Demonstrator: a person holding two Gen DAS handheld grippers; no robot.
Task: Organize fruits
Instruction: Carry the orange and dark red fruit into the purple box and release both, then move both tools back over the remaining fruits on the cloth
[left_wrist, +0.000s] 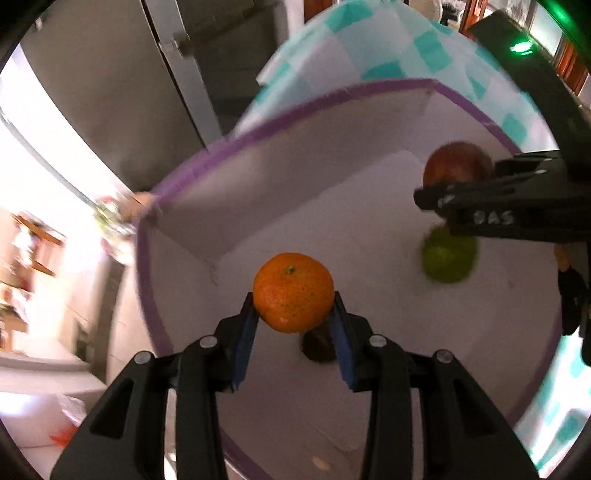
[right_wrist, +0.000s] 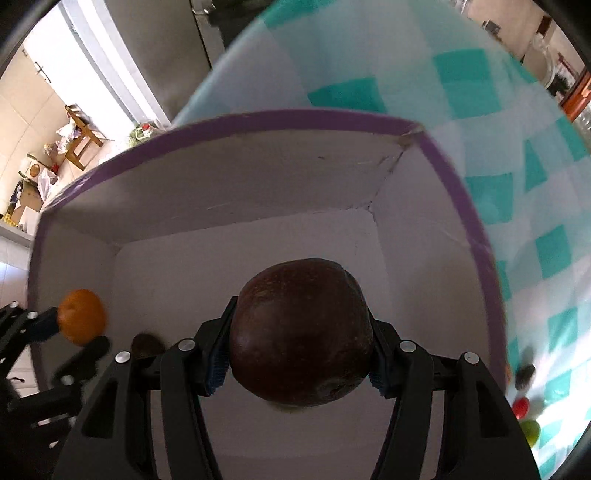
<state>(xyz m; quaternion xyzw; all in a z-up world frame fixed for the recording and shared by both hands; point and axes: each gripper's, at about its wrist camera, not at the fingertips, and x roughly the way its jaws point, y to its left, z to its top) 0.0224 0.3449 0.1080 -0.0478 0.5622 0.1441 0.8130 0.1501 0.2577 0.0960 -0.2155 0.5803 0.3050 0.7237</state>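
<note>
Both hands are at the placing step: each carries a fruit above the white cardboard box with the purple rim (left_wrist: 177, 184), which fills the middle of both views and sits on a teal-and-white checked tablecloth (right_wrist: 461, 85).

The left gripper (left_wrist: 293, 314), at lower centre of its own view, has its blue-padded fingers (left_wrist: 243, 332) spread about a fruit's width and pinching a small round orange mandarin (left_wrist: 293, 291) by its sides. A dark brown fruit (left_wrist: 317, 347) lies on the box floor just below it, and a blurred green fruit (left_wrist: 448, 258) rests at the right of the frame.

The right gripper (right_wrist: 297, 350), at lower centre of its view, is opened wide and clamped on a large dark red apple (right_wrist: 301, 332), held over the floor near the far right corner of the box.

By my reading, the next move calls for lowering each fruit to a bare patch of floor, clear of the fruits already there, then easing the fingers apart so nothing rolls. More small fruits (right_wrist: 524, 406) wait on the cloth at the lower right of the right wrist view.
</note>
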